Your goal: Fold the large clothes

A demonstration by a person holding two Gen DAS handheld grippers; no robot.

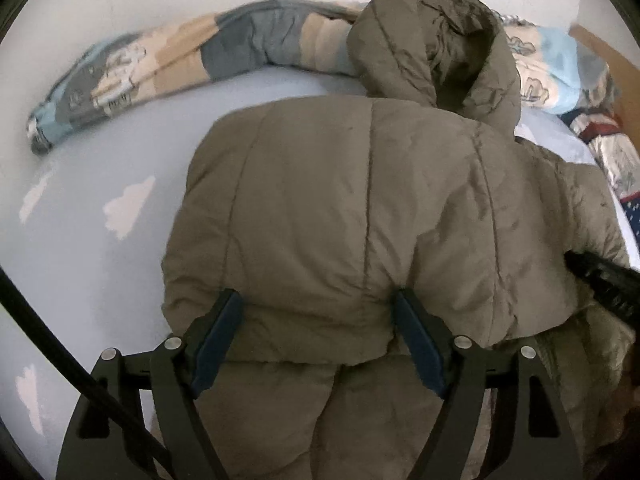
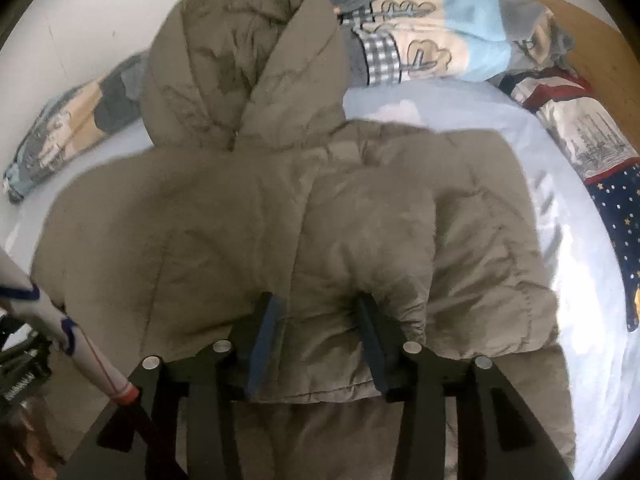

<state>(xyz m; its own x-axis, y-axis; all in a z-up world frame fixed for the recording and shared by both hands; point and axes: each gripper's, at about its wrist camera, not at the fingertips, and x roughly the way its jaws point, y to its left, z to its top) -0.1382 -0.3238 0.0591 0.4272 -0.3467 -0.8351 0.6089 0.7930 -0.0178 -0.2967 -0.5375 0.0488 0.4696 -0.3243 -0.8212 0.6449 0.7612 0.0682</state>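
Olive puffy jacket lies on a pale blue bed, hood pointing away, lengthwise toward the camera; left gripper straddles its folded hem, jaws wide. Right view: quilted jacket doubled over; right gripper part-open around a fold, not pinching.

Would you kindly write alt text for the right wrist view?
An olive puffer jacket, hood away from the camera, lies on a pale blue bed. The right gripper hangs open over its near fold.
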